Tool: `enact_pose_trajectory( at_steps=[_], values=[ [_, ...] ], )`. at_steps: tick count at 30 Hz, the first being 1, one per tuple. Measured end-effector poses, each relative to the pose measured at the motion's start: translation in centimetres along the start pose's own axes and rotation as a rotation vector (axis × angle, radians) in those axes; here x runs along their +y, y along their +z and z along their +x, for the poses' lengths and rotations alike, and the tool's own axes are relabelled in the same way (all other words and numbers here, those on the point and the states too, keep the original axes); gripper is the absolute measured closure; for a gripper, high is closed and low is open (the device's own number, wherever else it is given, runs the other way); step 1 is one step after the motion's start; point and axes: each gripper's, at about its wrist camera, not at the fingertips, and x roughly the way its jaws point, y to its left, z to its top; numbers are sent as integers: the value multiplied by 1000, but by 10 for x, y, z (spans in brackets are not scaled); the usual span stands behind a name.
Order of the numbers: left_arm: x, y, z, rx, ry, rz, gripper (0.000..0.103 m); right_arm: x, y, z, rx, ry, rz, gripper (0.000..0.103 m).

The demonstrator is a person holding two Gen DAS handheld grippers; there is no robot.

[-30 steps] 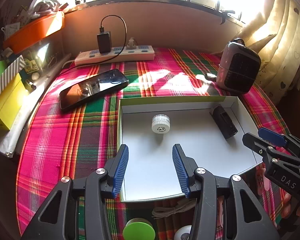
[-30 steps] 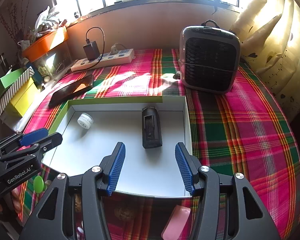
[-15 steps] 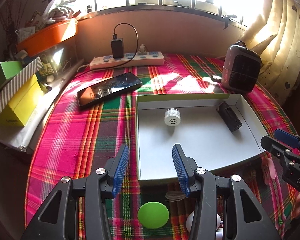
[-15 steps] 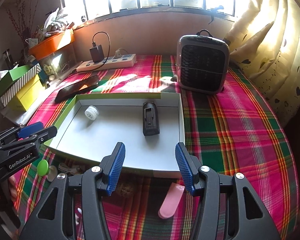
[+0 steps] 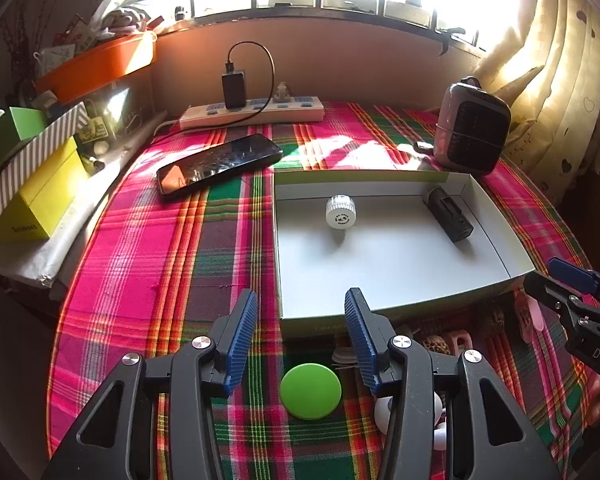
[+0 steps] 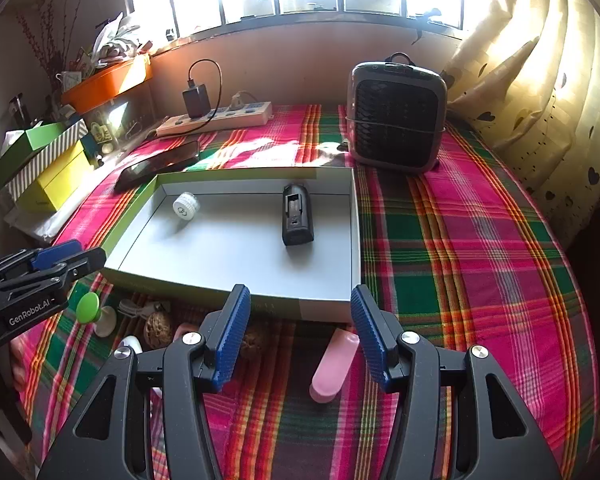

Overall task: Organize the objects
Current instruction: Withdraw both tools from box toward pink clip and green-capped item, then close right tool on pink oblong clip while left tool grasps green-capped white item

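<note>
A: The small objects to tidy lie along the bottom of both views, on the checked cloth just in front of the shallow tray (image 5: 496, 236): a green disc (image 5: 310, 391), a pink case (image 6: 334, 365), a walnut (image 6: 159, 329), white bits.

B: And inside the tray?

A: Only two things. A white cap (image 5: 340, 216) near the far wall, left of centre, and a black holder (image 6: 296, 220) toward the right side. The rest of the floor is bare, so I judge most of the sorting is not done.

B: The grippers?

A: The left gripper (image 5: 300, 336) is spread with nothing between its pads, hanging over the green disc. The right gripper (image 6: 300, 332) is spread too and holds nothing, with the pink case just below.

B: Why hover there?

A: Probably each is lined up over its next pick; the tray sits close for short carries.
</note>
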Motion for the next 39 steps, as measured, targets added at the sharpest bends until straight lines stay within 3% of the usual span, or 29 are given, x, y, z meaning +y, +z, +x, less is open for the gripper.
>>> enact_pose_trajectory(
  at_steps=[11, 15, 28, 30, 39],
  values=[
    [24, -12, -8, 10, -31, -40, 59, -14, -12, -7, 6, -18, 22, 49],
    [31, -16, -7, 25, -85, -67, 56, -18, -16, -7, 14, -18, 32, 49],
    [29, -35, 1, 68, -178, -82, 53, -25, -26, -4, 35, -2, 47, 47],
    [28, -35, 2, 73, -183, -80, 53, -25, -27, -3, 39, 5, 47, 42],
    [16, -41, 8, 99, -195, -38, 52, -24, -31, 13, 87, 1, 45, 42]
  ],
)
